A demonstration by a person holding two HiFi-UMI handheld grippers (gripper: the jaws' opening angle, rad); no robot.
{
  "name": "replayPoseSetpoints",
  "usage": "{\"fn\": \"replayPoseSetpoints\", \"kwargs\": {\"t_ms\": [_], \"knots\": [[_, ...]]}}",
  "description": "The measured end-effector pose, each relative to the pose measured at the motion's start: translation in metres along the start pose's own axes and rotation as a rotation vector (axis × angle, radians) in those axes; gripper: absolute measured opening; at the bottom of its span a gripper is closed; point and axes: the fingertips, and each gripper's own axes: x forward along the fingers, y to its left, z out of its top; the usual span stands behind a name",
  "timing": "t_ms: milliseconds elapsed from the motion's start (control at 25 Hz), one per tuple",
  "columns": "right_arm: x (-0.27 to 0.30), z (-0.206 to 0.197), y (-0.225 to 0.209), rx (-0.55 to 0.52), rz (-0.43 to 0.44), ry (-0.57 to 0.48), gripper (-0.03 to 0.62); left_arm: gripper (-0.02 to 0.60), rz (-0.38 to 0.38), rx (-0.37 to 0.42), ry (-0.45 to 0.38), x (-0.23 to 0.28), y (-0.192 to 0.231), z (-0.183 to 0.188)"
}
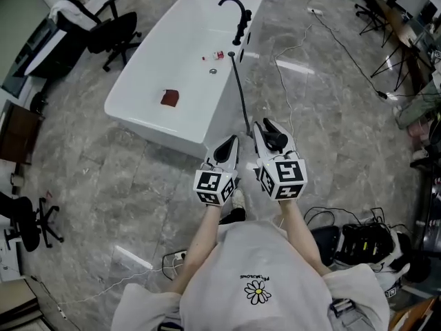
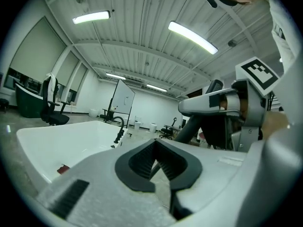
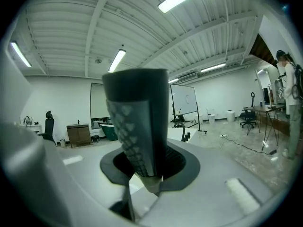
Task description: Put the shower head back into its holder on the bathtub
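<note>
A white bathtub (image 1: pixel 131 71) stands on the grey floor ahead, with a black curved faucet (image 1: pixel 238 9) at its far end. A thin black hose (image 1: pixel 240 92) runs from a small black fitting (image 1: pixel 231 54) on the tub's rim down to the black shower head (image 1: pixel 274 138). My right gripper (image 1: pixel 269 131) is shut on the shower head; its textured handle (image 3: pixel 139 122) stands upright between the pads. Just to the left, my left gripper (image 1: pixel 229 147) is shut and empty, pads (image 2: pixel 150 161) meeting. Both hang short of the tub's near corner.
A dark red object (image 1: pixel 169 98) lies in the tub. Black office chairs (image 1: pixel 114 36) stand at the left. Cables (image 1: pixel 344 47) cross the floor on the right, near stands (image 1: pixel 393 61). Black cases (image 1: pixel 365 243) sit at the lower right.
</note>
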Motion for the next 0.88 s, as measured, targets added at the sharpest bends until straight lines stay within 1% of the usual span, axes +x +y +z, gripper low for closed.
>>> {"fn": "replayPoseSetpoints", "kwargs": {"t_ms": [120, 200, 280, 360, 480, 680, 760, 880], "knots": [[0.032, 0.001, 0.002, -0.016, 0.012, 0.024, 0.098, 0.000, 0.036, -0.028, -0.029, 0.013, 0.033, 0.013], [0.052, 0.000, 0.006, -0.033, 0.022, 0.040, 0.098, -0.002, 0.052, -0.057, -0.034, 0.020, 0.054, 0.015], [0.069, 0.000, 0.008, -0.039, 0.026, 0.048, 0.098, -0.002, 0.049, -0.073, -0.027, 0.027, 0.067, 0.012], [0.082, 0.002, 0.007, -0.030, 0.020, 0.046, 0.098, 0.000, 0.035, -0.066, -0.012, 0.033, 0.075, 0.009], [0.101, 0.006, -0.004, -0.010, -0.004, 0.043, 0.098, 0.000, 0.024, -0.069, 0.010, 0.047, 0.086, 0.006], [0.130, 0.005, -0.022, 0.009, -0.017, 0.069, 0.098, 0.000, 0.036, -0.112, 0.039, 0.073, 0.110, -0.002], [0.145, 0.004, -0.032, 0.014, -0.017, 0.073, 0.098, 0.000, 0.039, -0.122, 0.045, 0.090, 0.118, -0.004], [0.176, 0.004, -0.054, 0.021, -0.013, 0.076, 0.098, 0.000, 0.042, -0.116, 0.041, 0.124, 0.132, -0.002]]}}
